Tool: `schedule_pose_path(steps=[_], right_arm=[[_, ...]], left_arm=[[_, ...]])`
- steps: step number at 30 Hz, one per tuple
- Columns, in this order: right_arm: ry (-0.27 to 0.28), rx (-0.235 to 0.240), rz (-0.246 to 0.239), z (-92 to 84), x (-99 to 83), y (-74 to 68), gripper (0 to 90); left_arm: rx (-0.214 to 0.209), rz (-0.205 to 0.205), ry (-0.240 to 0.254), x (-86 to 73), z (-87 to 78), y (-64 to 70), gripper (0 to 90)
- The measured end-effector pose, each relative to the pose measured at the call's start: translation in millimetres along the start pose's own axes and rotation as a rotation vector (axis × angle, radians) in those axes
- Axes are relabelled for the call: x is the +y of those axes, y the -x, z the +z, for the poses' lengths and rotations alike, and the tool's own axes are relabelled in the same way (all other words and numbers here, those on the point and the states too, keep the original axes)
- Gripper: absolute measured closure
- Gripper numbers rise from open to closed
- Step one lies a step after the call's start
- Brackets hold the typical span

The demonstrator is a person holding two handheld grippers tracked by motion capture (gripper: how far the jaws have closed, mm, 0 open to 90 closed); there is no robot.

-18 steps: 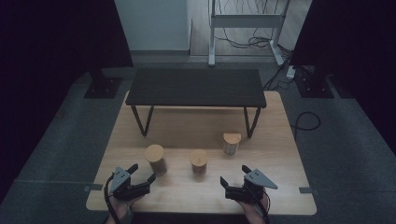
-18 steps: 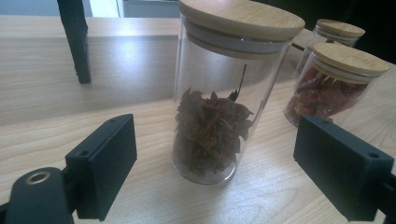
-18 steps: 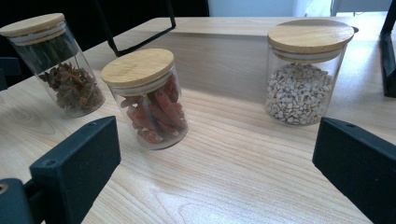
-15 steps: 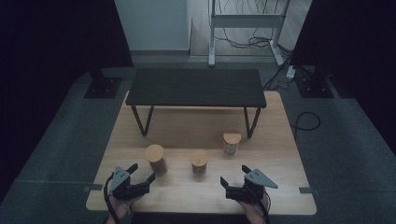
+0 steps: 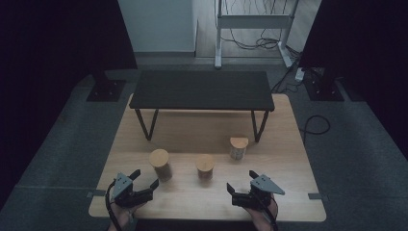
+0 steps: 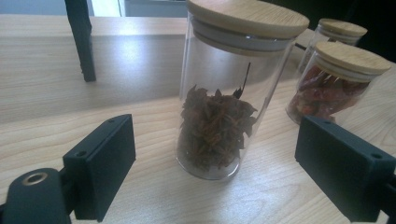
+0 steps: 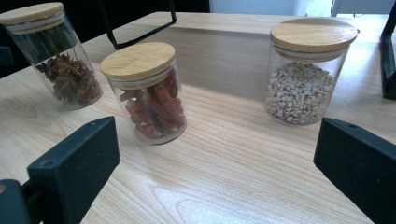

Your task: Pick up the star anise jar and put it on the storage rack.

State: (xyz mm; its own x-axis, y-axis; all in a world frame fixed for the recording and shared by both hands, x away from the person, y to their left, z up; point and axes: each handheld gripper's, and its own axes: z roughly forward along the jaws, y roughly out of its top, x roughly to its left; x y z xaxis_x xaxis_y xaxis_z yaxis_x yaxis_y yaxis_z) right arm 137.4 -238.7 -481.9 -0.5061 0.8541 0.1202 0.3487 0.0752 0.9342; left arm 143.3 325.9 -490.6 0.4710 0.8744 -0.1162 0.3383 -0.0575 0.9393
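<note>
High view first: I have the left tongs (image 5: 144, 180) low at the near left corner of the pale wooden worktop (image 5: 288, 144), and the tall clear glass jar with a bamboo lid and dark star-shaped spice inside (image 5: 160, 164) stands just ahead of them, slightly toward the middle. From where I sit that jar is the thing in hand. The left tongs are much the nearer; the right tongs (image 5: 243, 181) sit well apart at the near right.

Left gripper view confirms the line-up: the star-spice jar (image 6: 217, 119) stands upright beyond the two black jaws, roughly centred between them, its long axis vertical, so the jaws would close across its round wall. It is not yet between the pads; bare worktop shows between jaw tips and glass. The left tongs stand open with nothing held, and their gap looks wider than the jar. The right tongs are spread wide and empty too.

Right gripper view has the shorter glass jar of red dried pieces (image 7: 149, 98) ahead left and the glass jar of pale seeds (image 7: 303, 77) ahead right, both upright.

I judge that the coming move is a straight push forward of the left tongs until the jar sits between the pads, keeping clear of the red-filled jar close by on its right.
</note>
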Motion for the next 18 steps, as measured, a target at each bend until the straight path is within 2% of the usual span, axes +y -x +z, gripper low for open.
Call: schedule_pose_path(steps=[8,15,18], right_arm=[[-0.015,0.012,-0.003,3.5,0.5,0.1,0.0],[-0.023,0.020,-0.002,5.4,0.4,-0.8,0.0],[-0.026,0.023,-0.005,5.8,0.3,-1.5,0.0]], left_arm=[[-0.003,0.025,-0.002,0.3,3.0,5.3,11.3],[0.052,0.056,0.010,0.4,8.1,15.6,8.5],[0.058,0.063,0.012,1.6,11.6,14.3,8.4]])
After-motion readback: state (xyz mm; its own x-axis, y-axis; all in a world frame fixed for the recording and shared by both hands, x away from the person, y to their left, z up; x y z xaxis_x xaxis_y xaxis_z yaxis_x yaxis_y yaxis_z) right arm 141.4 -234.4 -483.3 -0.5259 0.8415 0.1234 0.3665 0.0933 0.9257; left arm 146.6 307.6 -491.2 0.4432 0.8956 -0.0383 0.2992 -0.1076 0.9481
